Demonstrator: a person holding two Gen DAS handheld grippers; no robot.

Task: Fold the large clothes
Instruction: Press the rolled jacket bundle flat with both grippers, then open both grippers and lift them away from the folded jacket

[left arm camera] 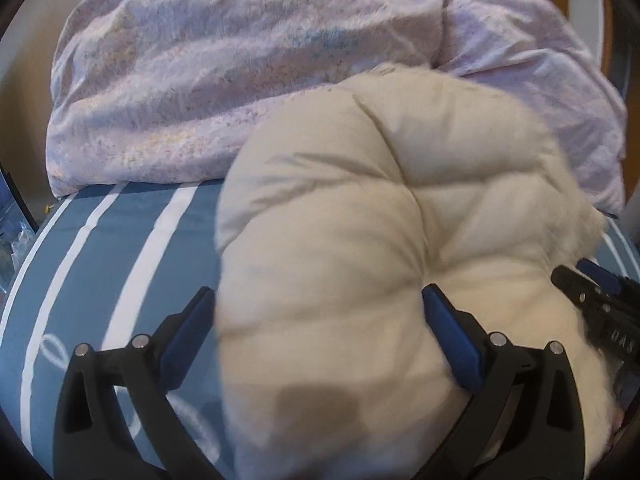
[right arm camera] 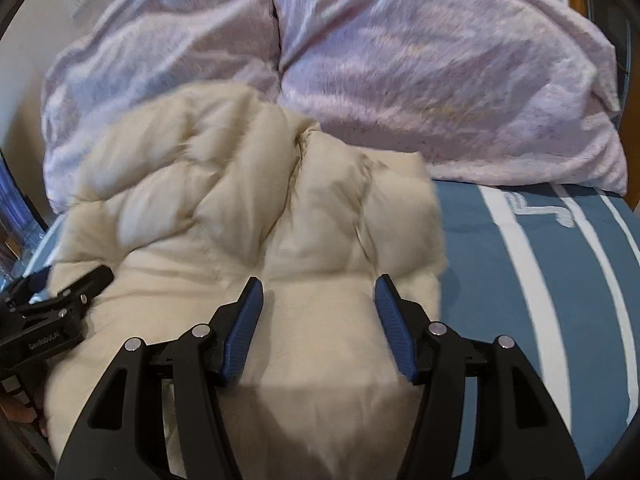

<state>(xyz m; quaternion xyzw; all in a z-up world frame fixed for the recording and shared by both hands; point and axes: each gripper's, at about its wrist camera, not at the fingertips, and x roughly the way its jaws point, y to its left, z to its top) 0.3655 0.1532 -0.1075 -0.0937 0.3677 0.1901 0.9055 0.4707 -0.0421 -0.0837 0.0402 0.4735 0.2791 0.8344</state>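
Bedding in blue with white stripes [left arm camera: 100, 248] lies left; the cream puffy jacket [left arm camera: 360, 220] sits bunched on it, near the lilac duvet [left arm camera: 200, 80]. Left gripper [left arm camera: 320, 316] and right gripper [right arm camera: 319, 300] both straddle the jacket, jaws spread.

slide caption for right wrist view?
Right gripper open over cream quilted puffer jacket on blue striped bedsheet.

white "das" on the right gripper [left arm camera: 600, 300], blurred white lettering on the left gripper [right arm camera: 60, 296]
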